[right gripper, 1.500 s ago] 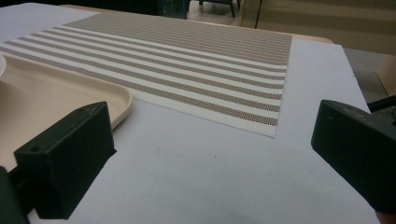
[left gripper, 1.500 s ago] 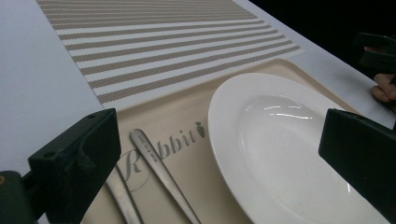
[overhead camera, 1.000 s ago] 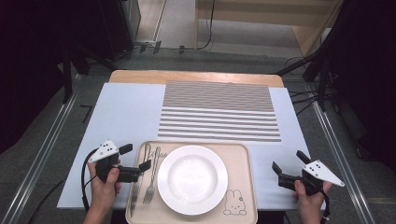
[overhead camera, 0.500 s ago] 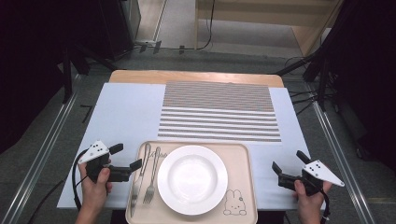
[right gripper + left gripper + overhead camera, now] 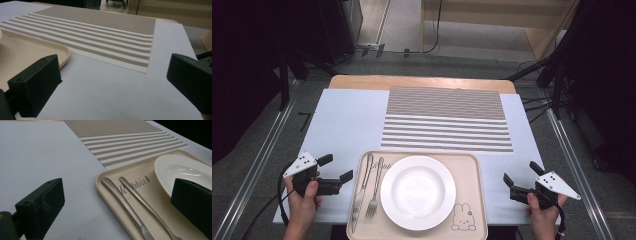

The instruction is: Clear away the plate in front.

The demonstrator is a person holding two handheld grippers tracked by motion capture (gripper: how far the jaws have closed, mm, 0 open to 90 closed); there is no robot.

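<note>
L gripper (image 5: 336, 174) held low on the white sheet just L of the tray (image 5: 472, 165); jaws spread wide, nothing pinched; aimed at the knife (image 5: 362, 192) and fork (image 5: 375, 192), lying side by side in the tray's L strip, handles toward the far rim, apart from the plate (image 5: 418, 192). R gripper (image 5: 520, 178) rested off the tray's R edge, jaws likewise spread, empty, near the striped placemat (image 5: 447, 117).

Step judged: approach to cutlery. To be done well: jaws brought in over the tray rim, lowered astride one handle only, pref. the knife as nearest; closed mid-handle so it's lifted level; fork not to be nudged, plate rim to be avoided.

Hard to tell: cutlery tips cut off at frame bottom in L gripper view; whether knife & fork touch can't be told; plate partly hidden behind one jaw there.
</note>
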